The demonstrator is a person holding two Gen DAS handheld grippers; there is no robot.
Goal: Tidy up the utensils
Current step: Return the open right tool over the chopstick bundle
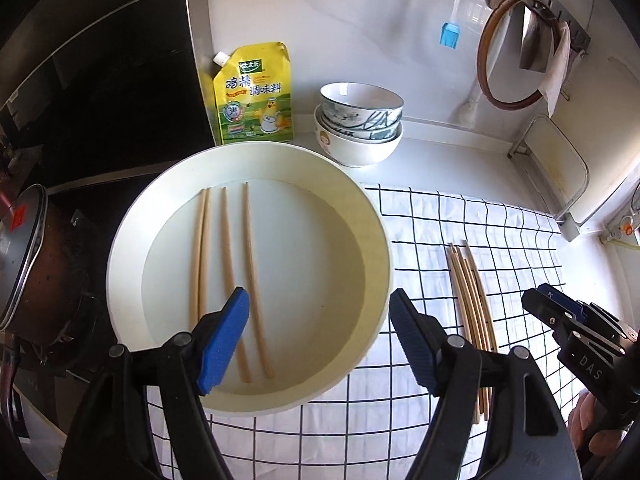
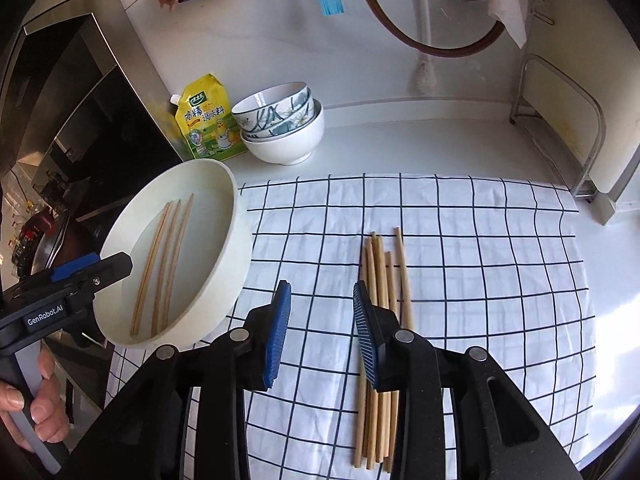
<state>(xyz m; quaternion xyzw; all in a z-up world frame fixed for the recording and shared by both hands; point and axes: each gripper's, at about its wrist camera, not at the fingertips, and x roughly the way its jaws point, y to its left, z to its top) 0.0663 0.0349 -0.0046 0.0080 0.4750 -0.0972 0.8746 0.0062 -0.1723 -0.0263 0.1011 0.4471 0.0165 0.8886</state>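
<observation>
A round white basin (image 1: 372, 216) (image 2: 240, 236) sits at the left edge of a checked cloth (image 1: 480, 232) (image 2: 480, 240). Several wooden chopsticks (image 1: 224, 252) (image 2: 168, 256) lie inside it. Another bundle of wooden chopsticks (image 1: 470, 292) (image 2: 380, 272) lies on the cloth to the right. My left gripper (image 1: 318, 338) is open and empty, hovering over the basin's near side. My right gripper (image 2: 322, 330) is open and empty above the cloth, its right finger over the bundle's near half.
Stacked bowls (image 1: 360, 120) (image 2: 280, 120) and a yellow seasoning pouch (image 1: 254, 96) (image 2: 208, 120) stand behind the basin. A stove with a pot (image 1: 24, 260) is at the left. A blue brush (image 1: 450, 34), a wooden ring (image 1: 516, 52) and a rack (image 1: 560, 168) are along the back wall.
</observation>
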